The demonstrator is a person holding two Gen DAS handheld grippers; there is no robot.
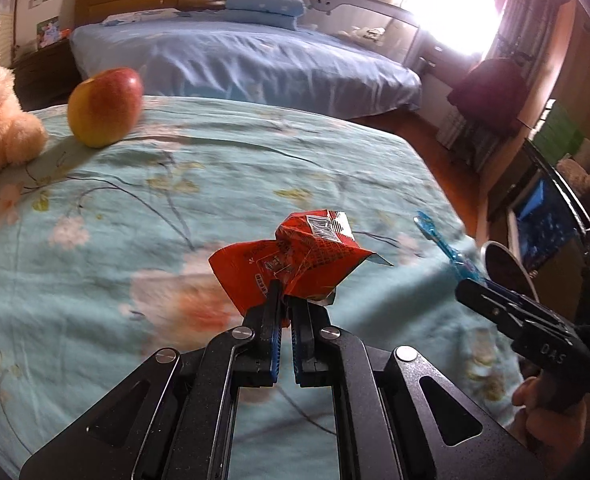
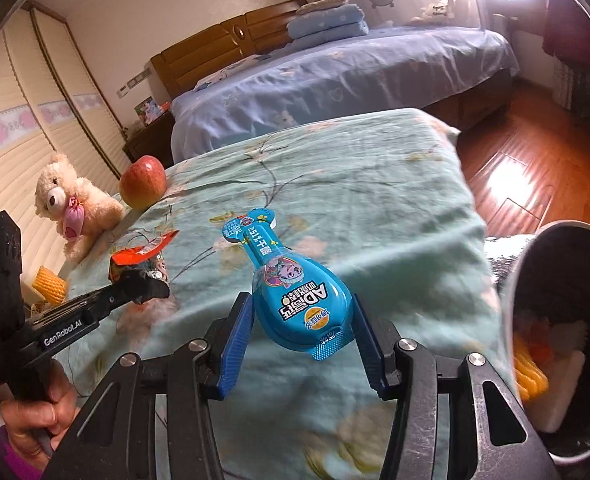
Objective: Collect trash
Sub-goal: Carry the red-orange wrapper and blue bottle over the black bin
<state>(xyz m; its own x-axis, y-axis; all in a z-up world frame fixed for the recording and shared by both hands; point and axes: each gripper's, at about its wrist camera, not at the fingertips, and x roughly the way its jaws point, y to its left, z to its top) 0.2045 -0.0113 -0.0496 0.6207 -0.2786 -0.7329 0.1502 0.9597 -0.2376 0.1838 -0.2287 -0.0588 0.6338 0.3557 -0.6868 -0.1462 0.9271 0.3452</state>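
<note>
My left gripper [image 1: 285,300] is shut on a crumpled red snack wrapper [image 1: 295,264] and holds it above the floral bedspread [image 1: 215,168]; the wrapper also shows in the right wrist view [image 2: 143,254]. My right gripper [image 2: 301,320] is shut on a blue bottle-shaped package [image 2: 291,288], gripped at its wide end, its neck pointing away. The package also shows in the left wrist view [image 1: 451,250]. A grey trash bin [image 2: 535,264] with trash inside stands at the right, beside the bed's edge.
A red-yellow apple [image 1: 105,106] and a cream teddy bear [image 2: 75,204] lie on the bed's far left. A second bed with blue sheets [image 1: 255,60] stands behind. Wooden floor [image 2: 527,168] lies to the right.
</note>
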